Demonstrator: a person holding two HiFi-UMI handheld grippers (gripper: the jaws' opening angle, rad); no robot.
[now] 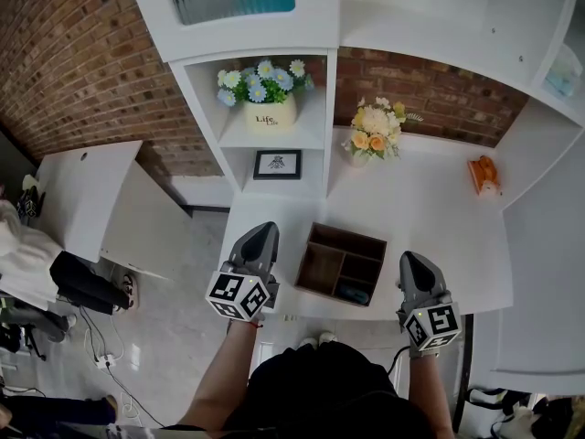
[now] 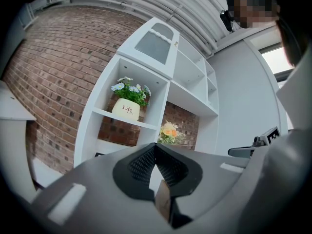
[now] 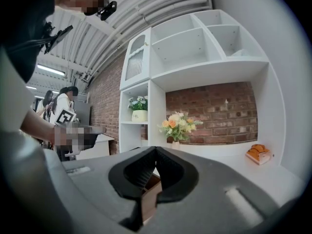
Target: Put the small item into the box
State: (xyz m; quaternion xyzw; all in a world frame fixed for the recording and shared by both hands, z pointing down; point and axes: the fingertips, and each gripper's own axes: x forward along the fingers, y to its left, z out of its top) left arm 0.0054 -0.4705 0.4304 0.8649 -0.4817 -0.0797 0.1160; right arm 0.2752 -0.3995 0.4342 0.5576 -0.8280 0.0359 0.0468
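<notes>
At the white tabletop [image 1: 430, 218], at left, the left gripper [image 1: 263, 231], jaws pressed together on nothing; centre, the wooden box [image 1: 322, 268] holding the small item [image 1: 352, 293], dark, bluish, oblong, in its near right compartment; at right, the right gripper [image 1: 409, 259], likewise closed, empty. Looks like placement done; calls only for withdrawing.

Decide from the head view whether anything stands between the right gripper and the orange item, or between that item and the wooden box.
Nothing visible does. Bare white desk lies between the right gripper and the orange item, and between that item and the wooden box. The flower vase stands behind both paths.
</notes>
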